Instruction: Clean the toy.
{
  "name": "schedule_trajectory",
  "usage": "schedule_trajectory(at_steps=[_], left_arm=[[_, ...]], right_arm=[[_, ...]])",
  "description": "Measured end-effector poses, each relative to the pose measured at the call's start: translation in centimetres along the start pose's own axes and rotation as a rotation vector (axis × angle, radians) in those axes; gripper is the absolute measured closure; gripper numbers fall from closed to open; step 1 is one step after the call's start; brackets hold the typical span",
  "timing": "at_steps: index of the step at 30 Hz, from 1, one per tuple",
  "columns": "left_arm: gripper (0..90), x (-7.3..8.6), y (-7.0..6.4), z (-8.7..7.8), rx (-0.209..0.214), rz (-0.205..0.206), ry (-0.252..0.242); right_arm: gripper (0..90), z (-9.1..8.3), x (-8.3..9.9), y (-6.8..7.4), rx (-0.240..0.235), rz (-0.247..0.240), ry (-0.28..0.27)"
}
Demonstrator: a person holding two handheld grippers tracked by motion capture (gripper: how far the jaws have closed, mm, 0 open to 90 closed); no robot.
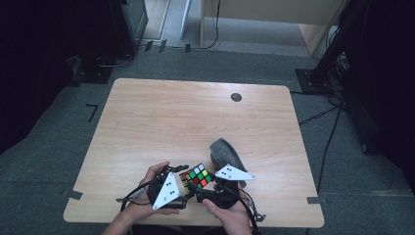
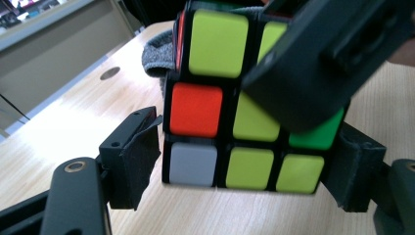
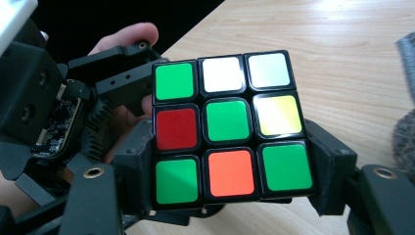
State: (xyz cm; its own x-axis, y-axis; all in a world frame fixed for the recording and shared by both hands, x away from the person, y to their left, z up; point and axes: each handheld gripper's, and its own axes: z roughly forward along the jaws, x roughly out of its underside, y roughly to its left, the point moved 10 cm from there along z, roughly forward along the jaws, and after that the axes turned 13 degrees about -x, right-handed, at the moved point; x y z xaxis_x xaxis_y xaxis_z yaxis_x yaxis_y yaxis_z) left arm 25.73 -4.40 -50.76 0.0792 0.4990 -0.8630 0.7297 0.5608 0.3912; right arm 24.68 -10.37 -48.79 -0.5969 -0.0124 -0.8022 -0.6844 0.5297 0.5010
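Cube: your puzzle cube [image 1: 196, 176] sits near the table's front edge, held between both grippers; whether it rests on the wood, cannot tell.
Left gripper [image 1: 182, 182]: your jaws bracket the cube's bottom layer; right pad touching, left pad [image 2: 139, 156] a sliver off.
Right gripper [image 1: 208, 188]: your jaws pinch the cube's lower layer on both sides [image 3: 230, 174].
Room: table [image 1: 195, 112] bare and wide ahead and to the left; front edge just behind your hands.
Obstacle: grey cloth [image 1: 225, 152] bunched just beyond the cube, on the right.
Surfaces: glossy square stickers, black plastic frame; pale wood-grain top, rounded corners; cloth looks knitted.
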Motion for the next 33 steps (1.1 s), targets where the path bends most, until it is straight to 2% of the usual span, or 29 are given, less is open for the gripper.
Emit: schedule_trajectory(at_steps=[5,10,12,13,16,17,20,21,22,23,25,27,30,31,33], left_arm=[[32.3,0.0,-0.3,0.0,0.000,0.024,-0.003],[33.4,0.2,-0.2,0.0,0.000,0.023,0.005],[33.5,0.0,0.3,-0.1,-0.010,-0.003,-0.001],[33.6,-0.1,0.7,-0.2,-0.008,-0.030,-0.008],[33.8,0.0,2.0,-0.6,0.012,-0.109,-0.010],[33.8,0.1,2.4,-0.7,0.023,-0.133,-0.010],[33.9,0.2,3.4,-1.2,0.046,-0.193,-0.018],[33.9,0.3,3.9,-1.3,0.016,-0.196,-0.018],[33.8,0.3,4.2,-1.3,0.000,-0.201,-0.017],[33.8,0.2,4.3,-1.5,0.008,-0.213,-0.024],[33.8,0.1,4.3,-1.7,0.035,-0.225,-0.033],[33.8,0.2,4.4,-1.7,0.045,-0.230,-0.027],[33.7,0.4,4.5,-1.6,0.036,-0.237,-0.016],[33.7,0.5,4.5,-1.5,0.036,-0.242,-0.014],[33.7,0.6,4.6,-1.6,0.034,-0.246,-0.013]], right_arm=[[33.1,0.0,0.0,-0.1,0.020,0.008,-0.006],[32.3,0.2,0.2,-0.4,0.008,0.022,0.006],[29.6,0.0,0.0,-0.3,0.000,0.021,0.002],[27.7,-0.1,-0.2,-0.3,-0.006,0.017,-0.008],[24.0,-1.3,-1.7,0.1,-0.033,-0.008,-0.083],[25.2,-1.7,-2.1,0.2,-0.041,-0.016,-0.110],[27.3,-3.7,-3.9,-0.6,0.032,-0.063,-0.207],[27.2,-4.3,-4.3,-1.1,0.072,-0.085,-0.223],[27.2,-4.9,-4.4,-2.1,0.146,-0.126,-0.223],[27.6,-5.3,-4.3,-3.0,0.213,-0.154,-0.205],[28.4,-5.9,-3.7,-5.0,0.323,-0.175,-0.159],[29.2,-6.1,-3.1,-6.5,0.377,-0.168,-0.131],[34.8,-5.5,-1.3,-8.5,0.409,-0.153,-0.047],[35.4,-5.2,-0.5,-9.4,0.434,-0.164,-0.004],[39.5,-4.9,0.7,-10.7,0.475,-0.178,0.042]])
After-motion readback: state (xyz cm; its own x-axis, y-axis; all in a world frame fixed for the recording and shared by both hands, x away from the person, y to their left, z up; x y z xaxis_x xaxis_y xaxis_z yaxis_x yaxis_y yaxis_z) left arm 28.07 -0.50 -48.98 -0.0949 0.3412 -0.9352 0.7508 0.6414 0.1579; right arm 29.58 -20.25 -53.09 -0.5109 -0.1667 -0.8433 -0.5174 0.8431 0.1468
